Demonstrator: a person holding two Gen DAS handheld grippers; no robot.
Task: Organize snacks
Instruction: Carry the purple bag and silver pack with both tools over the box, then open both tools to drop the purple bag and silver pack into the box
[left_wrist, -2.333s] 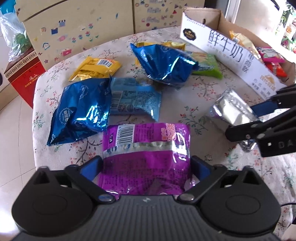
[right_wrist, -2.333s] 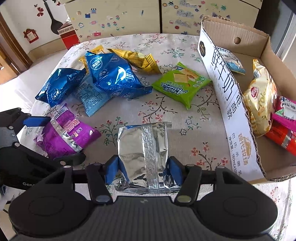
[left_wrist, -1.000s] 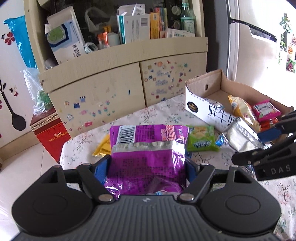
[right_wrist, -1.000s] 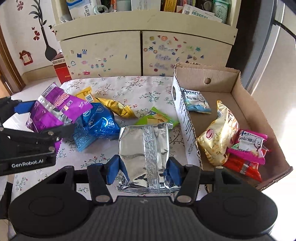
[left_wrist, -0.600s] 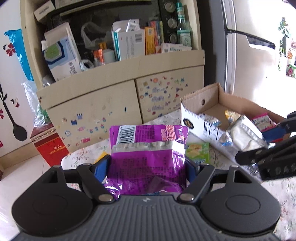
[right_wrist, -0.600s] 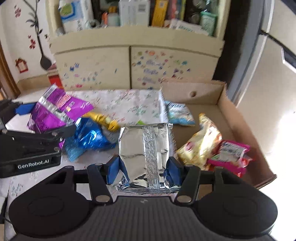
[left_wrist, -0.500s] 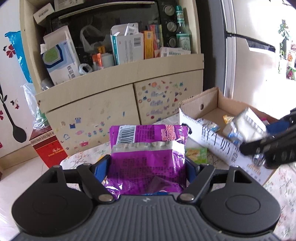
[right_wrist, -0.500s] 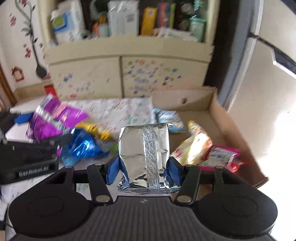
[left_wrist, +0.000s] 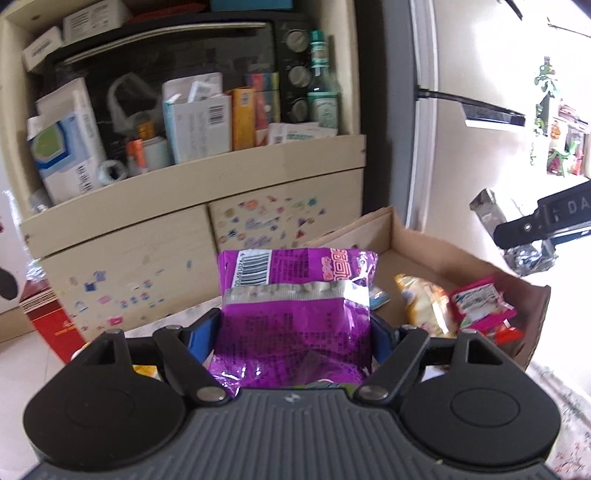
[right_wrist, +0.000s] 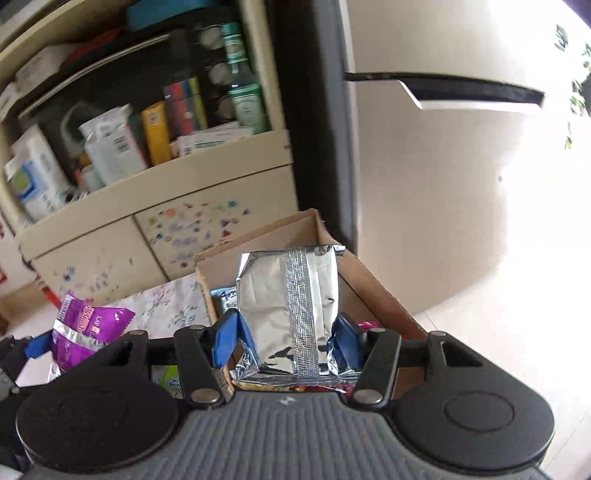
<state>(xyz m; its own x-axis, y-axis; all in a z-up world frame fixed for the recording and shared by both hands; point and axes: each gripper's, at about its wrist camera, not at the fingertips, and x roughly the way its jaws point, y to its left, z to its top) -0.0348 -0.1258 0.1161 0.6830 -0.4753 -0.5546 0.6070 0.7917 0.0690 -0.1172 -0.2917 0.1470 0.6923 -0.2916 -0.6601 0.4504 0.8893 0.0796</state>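
1. Purple snack bag (left_wrist: 295, 325) is pinched between the left tongs (left_wrist: 295, 332), blue pads pressing both sides, barcode end up. It hangs in the air just short of the cardboard box (left_wrist: 413, 251).
2. Silver foil pack (right_wrist: 291, 314) is pinched by the right tongs (right_wrist: 288, 336), seam facing the camera, held above the box interior; the near box wall (right_wrist: 207, 291) sits below and to its left.
3. Change: 2.3 s ago both packs were still down on the desk, freshly gripped. Since then both got lifted and carried toward the box; within the last half second the right pack went from beside the box to over it. Views are tilted up now, shelf clutter fills the background.
4. Meaning, my read: transport is almost done, the right pack looks ready for release first, the left one trails.
5. Already in the box: a yellow bag (left_wrist: 424, 310), a pink packet (left_wrist: 480, 302), a blue-white packet (right_wrist: 225, 299).
6. The floral desk (right_wrist: 170, 302) shows left of the box; other snacks there are mostly hidden by the tongs' bodies.
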